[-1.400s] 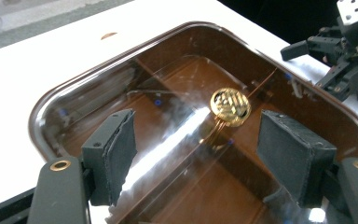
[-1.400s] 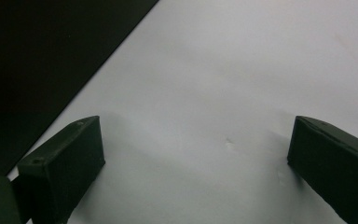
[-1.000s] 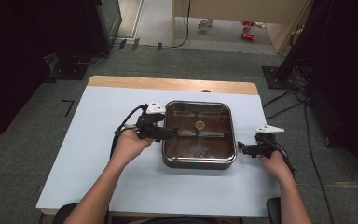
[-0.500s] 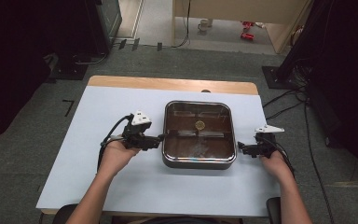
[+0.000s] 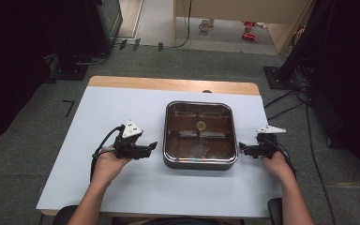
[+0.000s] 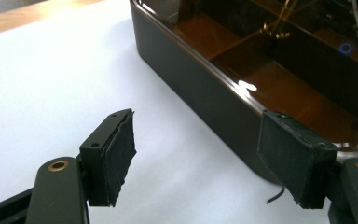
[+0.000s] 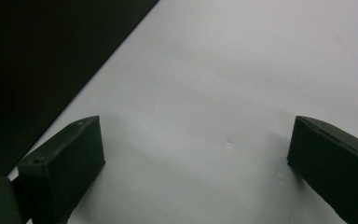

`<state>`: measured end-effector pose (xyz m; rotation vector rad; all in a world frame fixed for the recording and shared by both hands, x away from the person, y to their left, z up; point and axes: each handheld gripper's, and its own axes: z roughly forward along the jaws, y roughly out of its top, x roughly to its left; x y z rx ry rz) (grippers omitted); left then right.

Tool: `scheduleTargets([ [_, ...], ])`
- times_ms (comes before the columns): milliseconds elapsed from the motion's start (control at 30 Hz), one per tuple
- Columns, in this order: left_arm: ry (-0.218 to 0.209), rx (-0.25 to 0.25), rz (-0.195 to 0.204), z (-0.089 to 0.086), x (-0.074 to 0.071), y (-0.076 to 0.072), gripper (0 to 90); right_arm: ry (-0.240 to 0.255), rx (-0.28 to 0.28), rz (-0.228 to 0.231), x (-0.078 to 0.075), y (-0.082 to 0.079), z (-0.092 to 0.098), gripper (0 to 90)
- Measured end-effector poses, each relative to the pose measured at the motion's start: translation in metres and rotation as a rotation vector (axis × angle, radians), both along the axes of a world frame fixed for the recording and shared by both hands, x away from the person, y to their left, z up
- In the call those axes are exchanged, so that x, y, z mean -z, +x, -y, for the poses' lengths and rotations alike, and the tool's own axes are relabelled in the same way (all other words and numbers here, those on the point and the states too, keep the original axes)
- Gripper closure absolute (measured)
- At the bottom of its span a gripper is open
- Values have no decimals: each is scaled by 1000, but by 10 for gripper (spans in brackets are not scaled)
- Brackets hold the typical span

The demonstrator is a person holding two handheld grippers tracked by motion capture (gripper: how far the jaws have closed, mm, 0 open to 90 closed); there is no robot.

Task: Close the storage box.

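Dark brown, the lidded box (image 5: 200, 135) sits mid-table on the pale sheet (image 5: 93, 117). The left gripper (image 5: 151, 146) and right gripper (image 5: 242, 149) flank it, both spread and empty. A level, simultaneous approach from the 2 sides would grip its walls best.

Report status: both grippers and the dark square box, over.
Left gripper open, empty, just left of dark square lidded box. Right gripper open, empty, at its right side. Nothing between.

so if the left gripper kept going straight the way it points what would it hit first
Most likely the dark side wall of the lidded box: the left gripper points at it, jaws open, with bare table between.
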<state>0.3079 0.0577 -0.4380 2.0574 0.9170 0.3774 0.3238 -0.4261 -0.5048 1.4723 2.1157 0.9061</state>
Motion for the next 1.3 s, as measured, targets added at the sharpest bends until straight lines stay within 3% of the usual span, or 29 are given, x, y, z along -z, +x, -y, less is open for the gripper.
scheduleTargets([
  [267,22,-30,-29,-8,23,-4,258,0,0,0,0,0,0,30],
  [400,35,-45,-63,-10,34,-2,256,-1,-1,0,0,0,0,31],
  [567,102,-85,-102,-7,49,3,250,1,-2,-1,0,0,0,29],
  [733,111,-74,-95,-2,54,3,206,1,-2,-1,0,0,0,29],
  [800,135,-81,-69,2,57,0,189,1,-2,-1,0,0,0,28],
  [967,100,-101,-38,1,61,-4,176,0,-2,-1,0,0,0,28],
  [1300,107,-108,-32,2,61,-4,160,0,-2,-1,0,0,0,28],
])
